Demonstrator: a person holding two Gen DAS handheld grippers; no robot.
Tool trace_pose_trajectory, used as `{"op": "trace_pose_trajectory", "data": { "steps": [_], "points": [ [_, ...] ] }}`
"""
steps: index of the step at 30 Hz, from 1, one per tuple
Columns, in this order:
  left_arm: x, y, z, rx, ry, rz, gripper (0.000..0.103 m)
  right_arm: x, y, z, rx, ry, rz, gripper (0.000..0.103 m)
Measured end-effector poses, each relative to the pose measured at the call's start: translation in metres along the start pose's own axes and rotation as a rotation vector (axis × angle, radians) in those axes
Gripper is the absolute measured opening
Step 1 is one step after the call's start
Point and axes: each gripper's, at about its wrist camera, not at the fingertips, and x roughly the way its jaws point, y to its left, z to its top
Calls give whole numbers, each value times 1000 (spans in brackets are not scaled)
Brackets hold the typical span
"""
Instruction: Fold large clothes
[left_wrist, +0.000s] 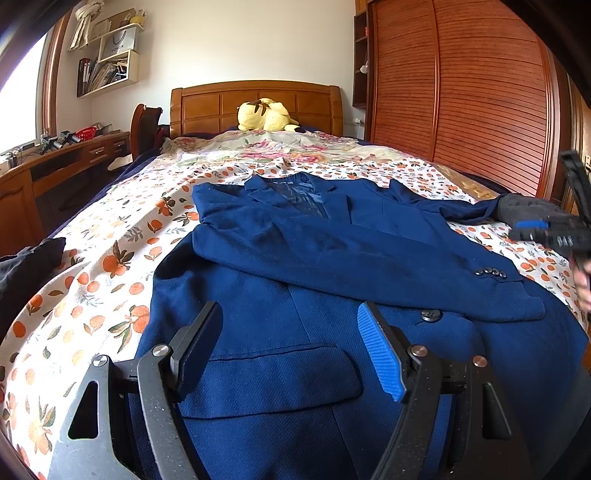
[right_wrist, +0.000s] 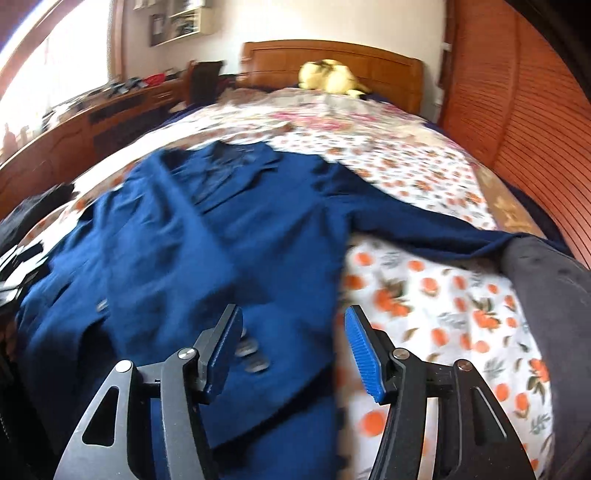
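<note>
Across the near half of the bed (left_wrist: 110, 236), in the left wrist view, a navy suit jacket (left_wrist: 295, 258) is seen lying face up on the orange-print sheet, its collar toward the headboard and its hem at the near edge. One sleeve (left_wrist: 369, 273) has been laid across the chest, its buttoned cuff ending near the right side of the jacket; the other sleeve (left_wrist: 450, 208) is stretched out toward the right edge of the bed. The left gripper (left_wrist: 291, 347) is held over the pocket flap with its jaws spread and nothing between them. The right gripper (left_wrist: 532, 230) is glimpsed at the right edge of this view, too partial for its jaws to be read. From the right wrist view, which is blurred, the right gripper (right_wrist: 293, 350) is shown above the cuff buttons near the jacket's (right_wrist: 184, 240) side edge, jaws apart and no cloth pinched. The sleeve-folding step is judged to be half done. Next, the outstretched sleeve (right_wrist: 443, 229) should probably be gripped near its cuff and carried inward over the chest before the body is folded up.
</note>
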Motion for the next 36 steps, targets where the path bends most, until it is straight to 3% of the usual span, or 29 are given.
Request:
{"op": "trace_pose_trajectory", "data": {
  "steps": [8, 20, 30, 32, 33, 34, 36],
  "points": [
    [1, -2, 1, -6, 3, -3, 76, 49, -60, 24, 91, 60, -112, 62],
    [4, -4, 2, 12, 14, -13, 76, 133, -128, 63, 312, 112, -151, 62],
    [8, -3, 3, 13, 31, -42, 76, 176, -165, 69, 496, 149, -188, 62],
    [8, -2, 4, 11, 33, -48, 76, 178, -167, 73, 492, 132, -183, 46],
    [9, -2, 4, 11, 35, -51, 76, 175, -164, 76, 469, 125, -196, 28],
    [9, -2, 3, 12, 36, -53, 76, 174, -161, 80, 439, 116, -210, 16],
    [9, -2, 4, 12, 39, -54, 76, 167, -152, 88, 394, 83, -205, 8]
  ]
}}
